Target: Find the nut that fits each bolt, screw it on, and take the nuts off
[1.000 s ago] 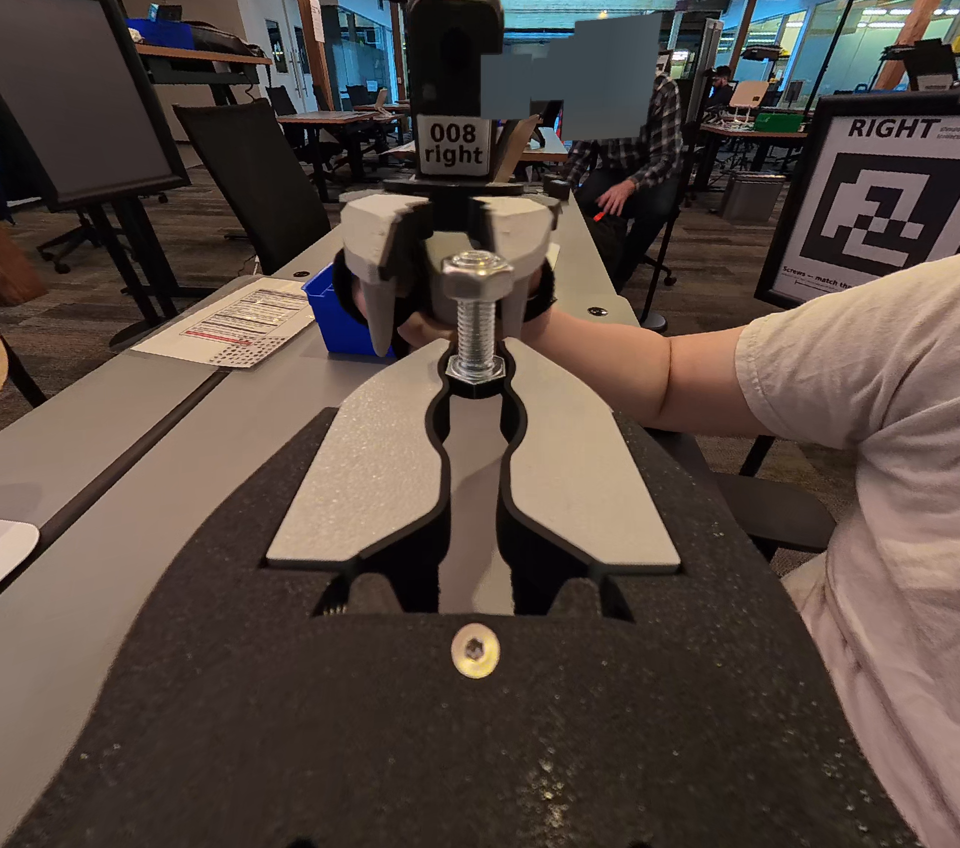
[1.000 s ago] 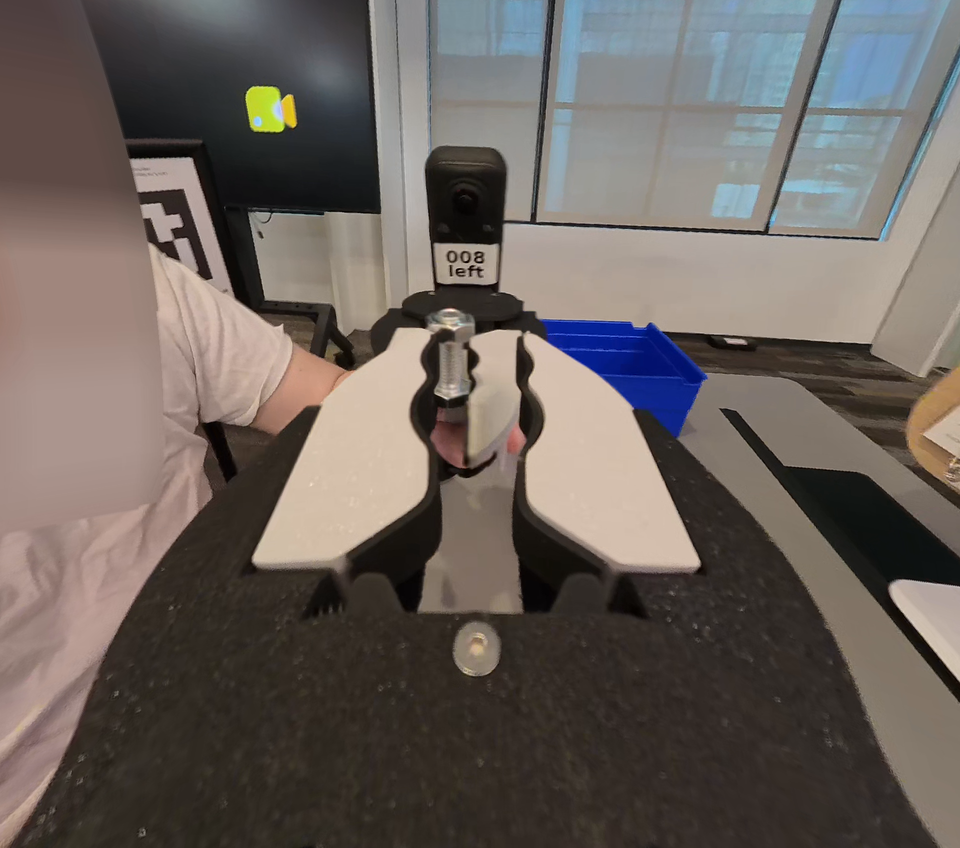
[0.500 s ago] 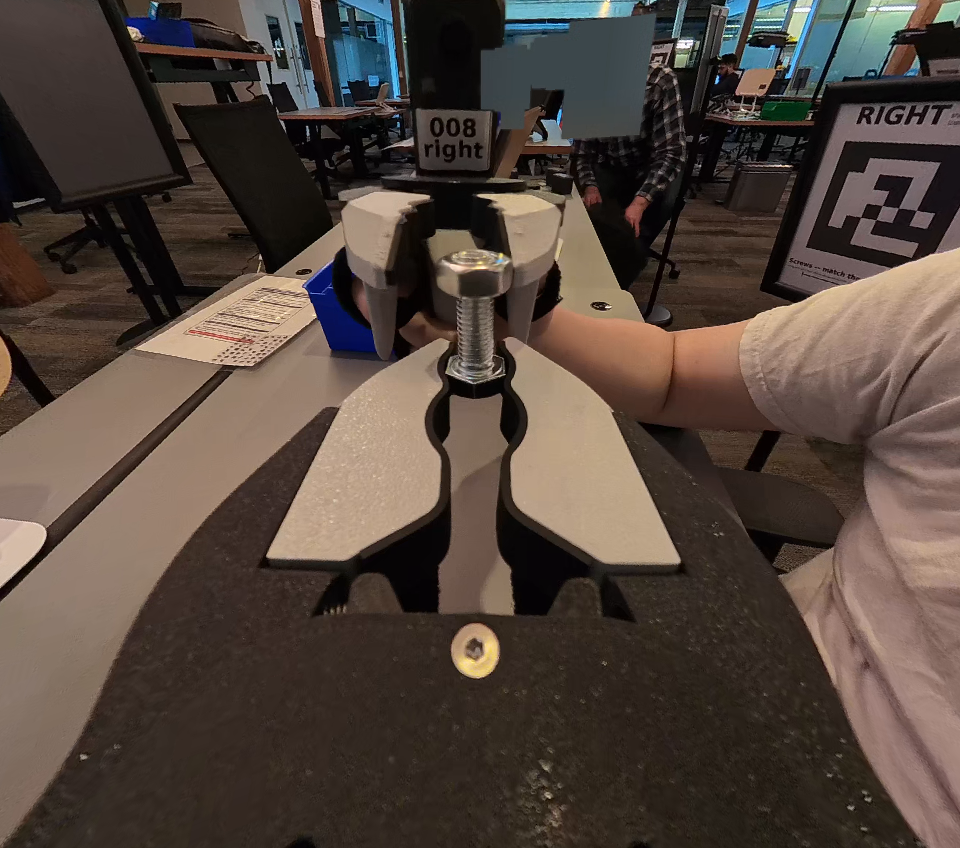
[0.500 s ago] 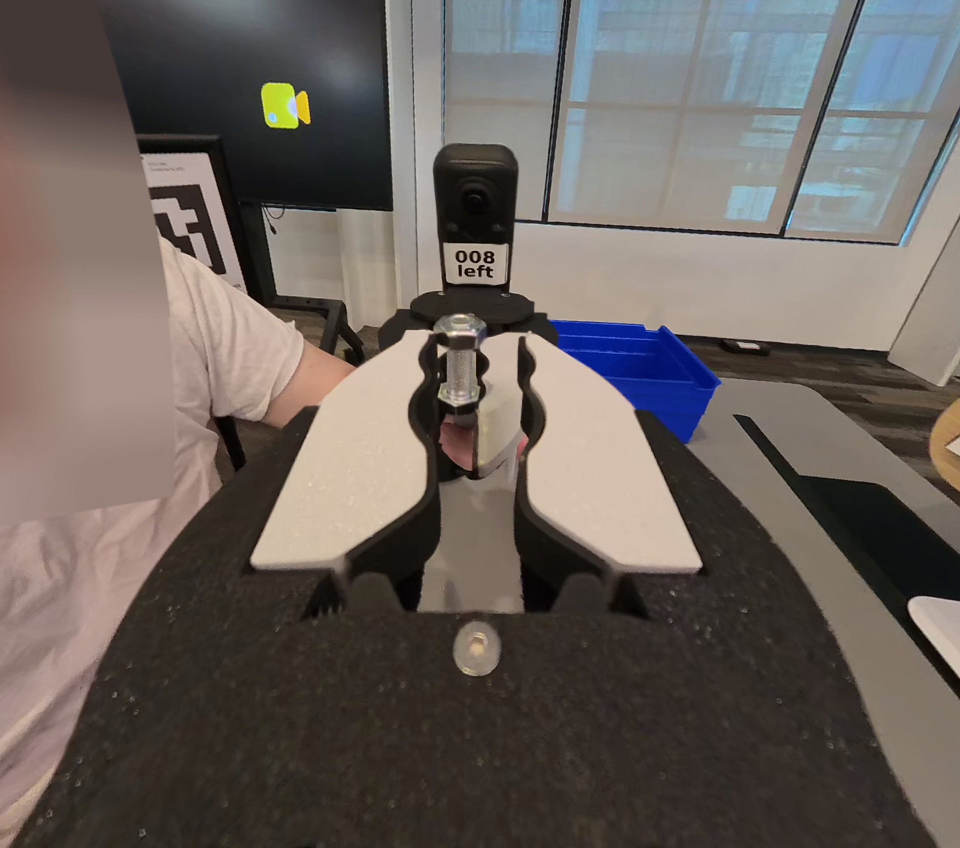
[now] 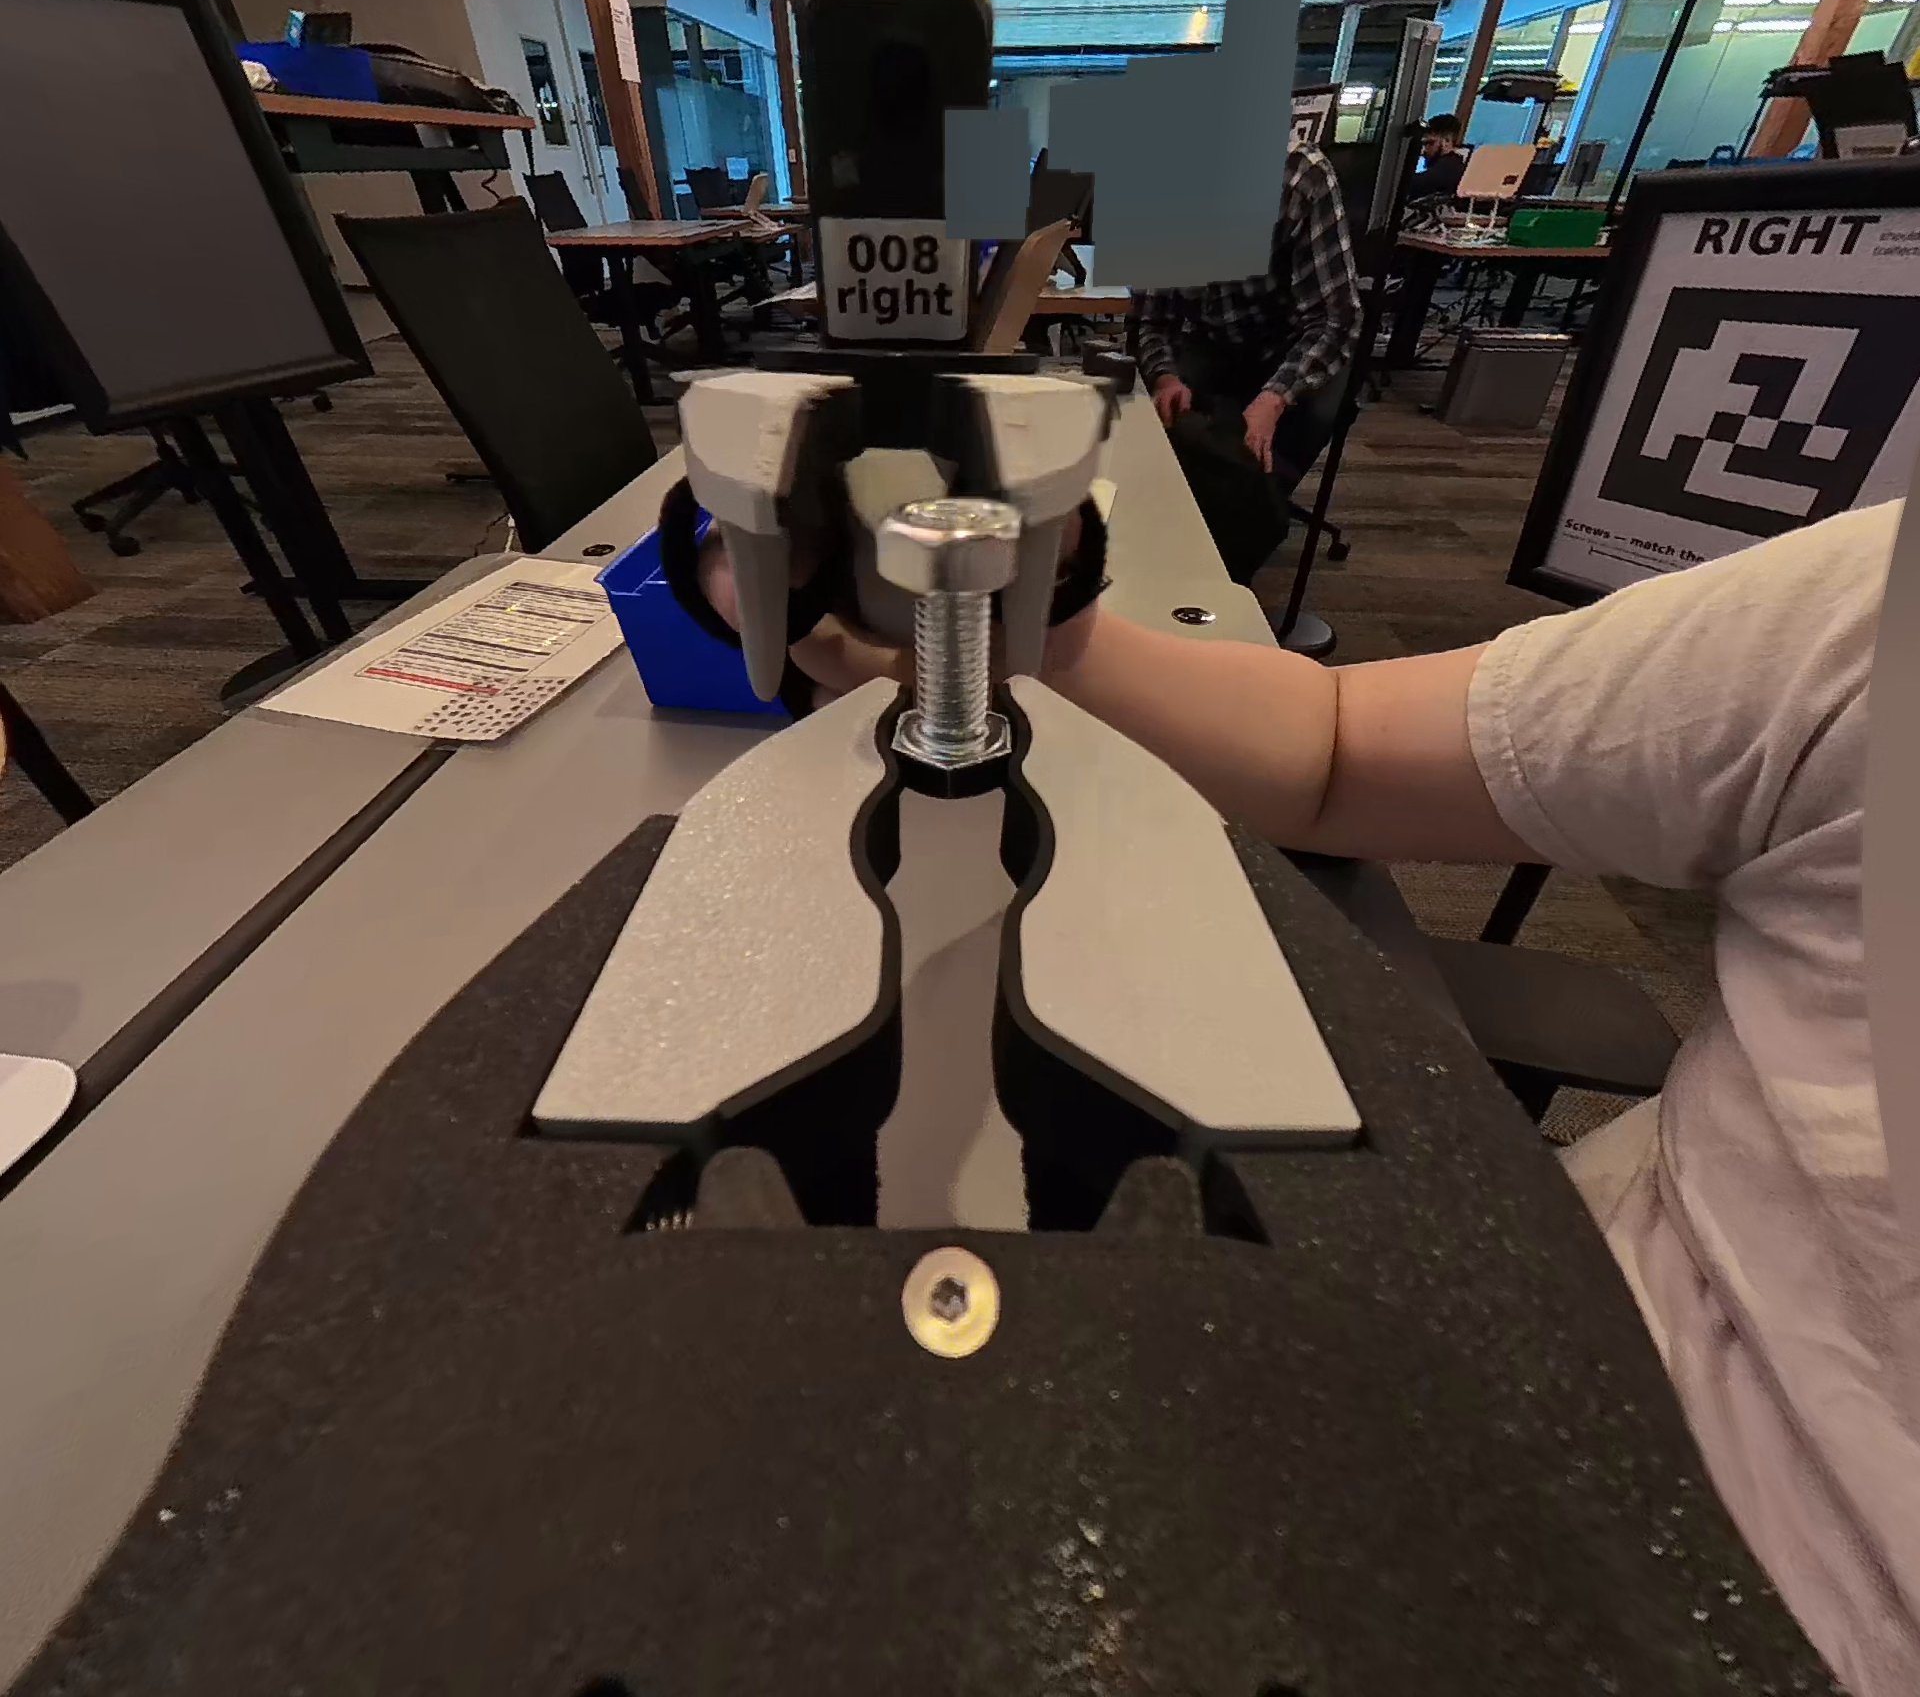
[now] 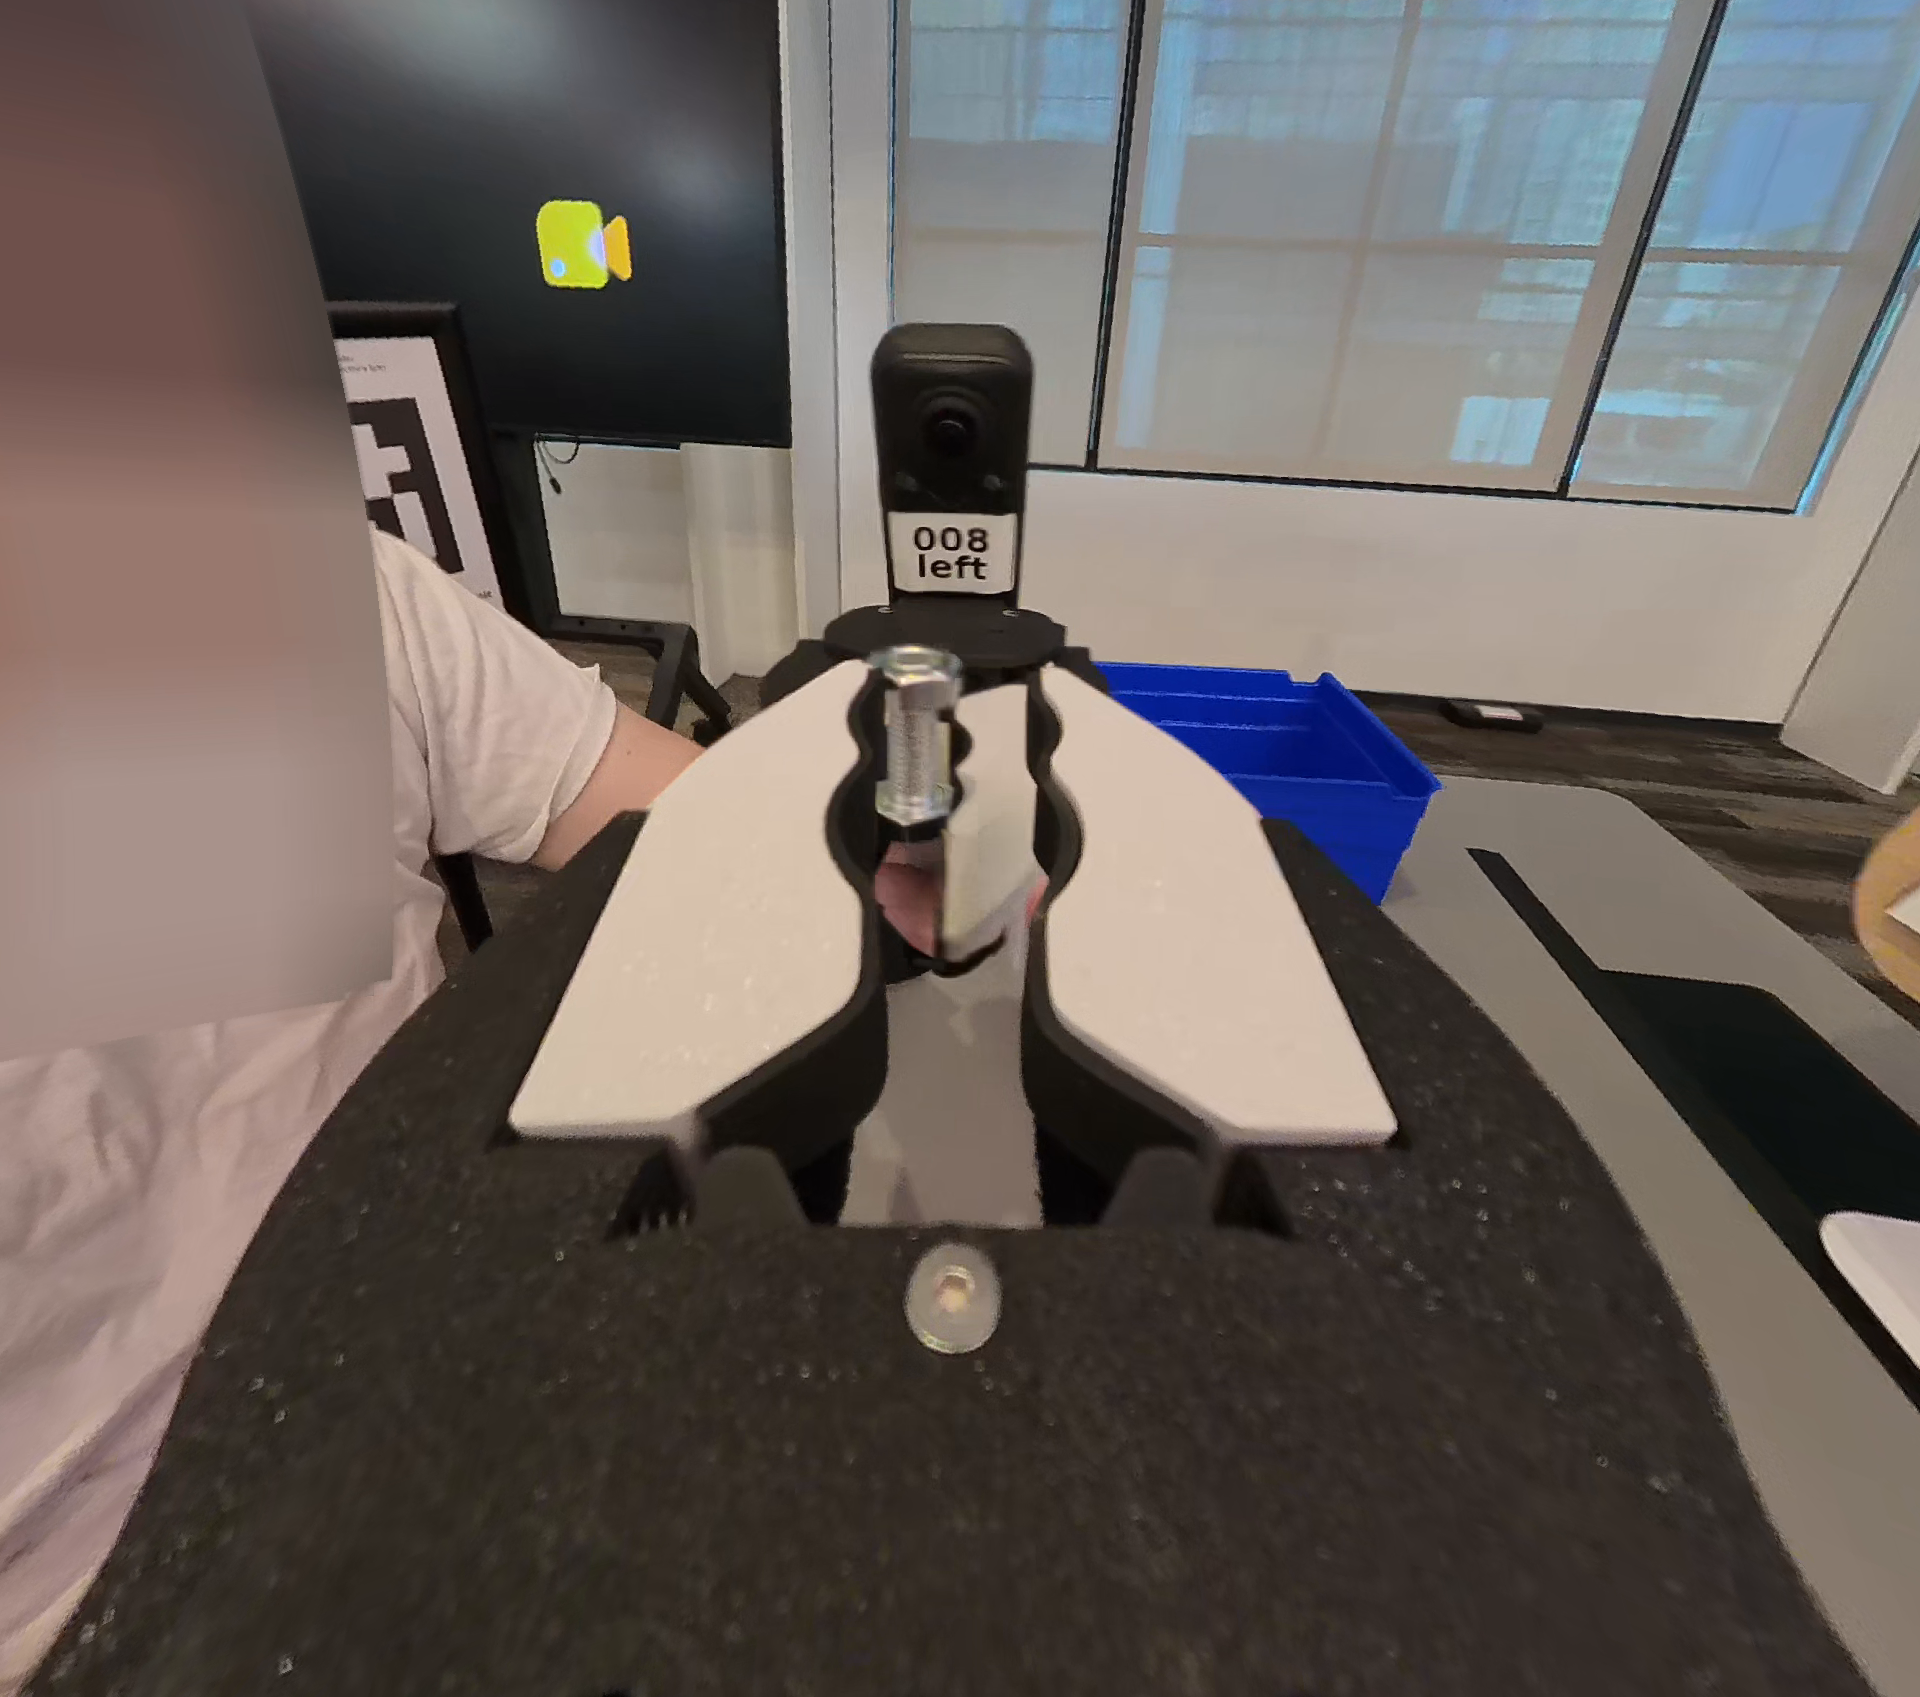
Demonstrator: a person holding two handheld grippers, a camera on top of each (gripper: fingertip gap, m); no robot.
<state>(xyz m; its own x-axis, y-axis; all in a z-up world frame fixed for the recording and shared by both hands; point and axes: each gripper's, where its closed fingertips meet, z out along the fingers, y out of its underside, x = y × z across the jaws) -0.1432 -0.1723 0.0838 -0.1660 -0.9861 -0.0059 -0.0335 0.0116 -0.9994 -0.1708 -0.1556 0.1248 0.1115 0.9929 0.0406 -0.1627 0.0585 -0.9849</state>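
Threading step, mid-air above the grey surface point(image 5: 312, 837). The left claw point(image 5: 951, 717) is clamped narrow on the nut point(image 5: 951, 738), which sits in the notch at its tips. The bolt point(image 5: 948, 639) stands upright out of that nut, hex head on top and most of the thread bare between head and nut.

The right claw point(image 6: 940, 691) faces it from the far side and is narrow but not fully closed. In the right wrist view, daylight shows in the gap right of the bolt, and the bolt head lies against the tip of the left-hand finger. Probably no real grip on the head; the view is too cramped to be sure of contact.

The nut is at the tail end of the thread, so it has either just started or is nearly off. I can't tell the direction from stills.

The next move calls for the right claw to close square on the hex head and turn it while the left claw holds the nut steady, keeping the bolt in line so the thread doesn't cross or the nut drop.

The blue bin point(image 5: 675, 650) and the printed sheet point(image 5: 468, 660) are on the surface, far left, clear of the work.

Versus a second ago there is almost nothing. The nut is at the same height on the thread and the left grip is the same. The right claw's gap looks the same, and both views only drift slightly. No visible turn made.
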